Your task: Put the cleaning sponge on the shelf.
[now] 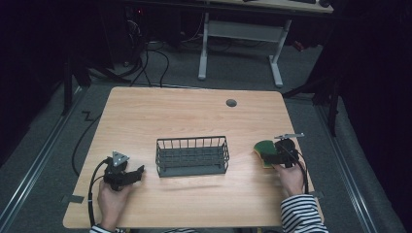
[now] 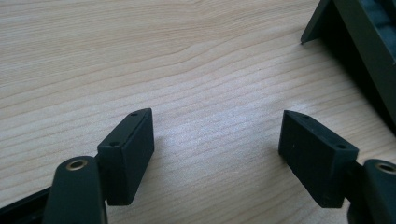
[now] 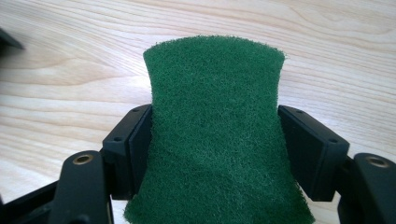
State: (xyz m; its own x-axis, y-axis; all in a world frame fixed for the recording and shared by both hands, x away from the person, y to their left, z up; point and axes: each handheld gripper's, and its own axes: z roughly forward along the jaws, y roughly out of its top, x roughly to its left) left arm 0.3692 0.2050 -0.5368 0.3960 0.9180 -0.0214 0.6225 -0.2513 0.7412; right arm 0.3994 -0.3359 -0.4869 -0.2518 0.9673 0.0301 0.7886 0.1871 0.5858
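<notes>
— In the right gripper view, how much of the green sponge can you make out?

— Its near end runs off the bottom edge, and the black jaws cover both its flanks. Its underside is hidden too; the yellow layer that peeks out in the high view is out of sight here.

— And the wire basket in the left gripper view?

— Just a dark corner at the top right; the rest is cut off by the frame, and it is blurred.

— The high view?

— The right gripper hides part of the sponge. The person's forearms are cropped at the bottom edge. The far desk is cut off at the top, and the surroundings are too dark to read.
</notes>
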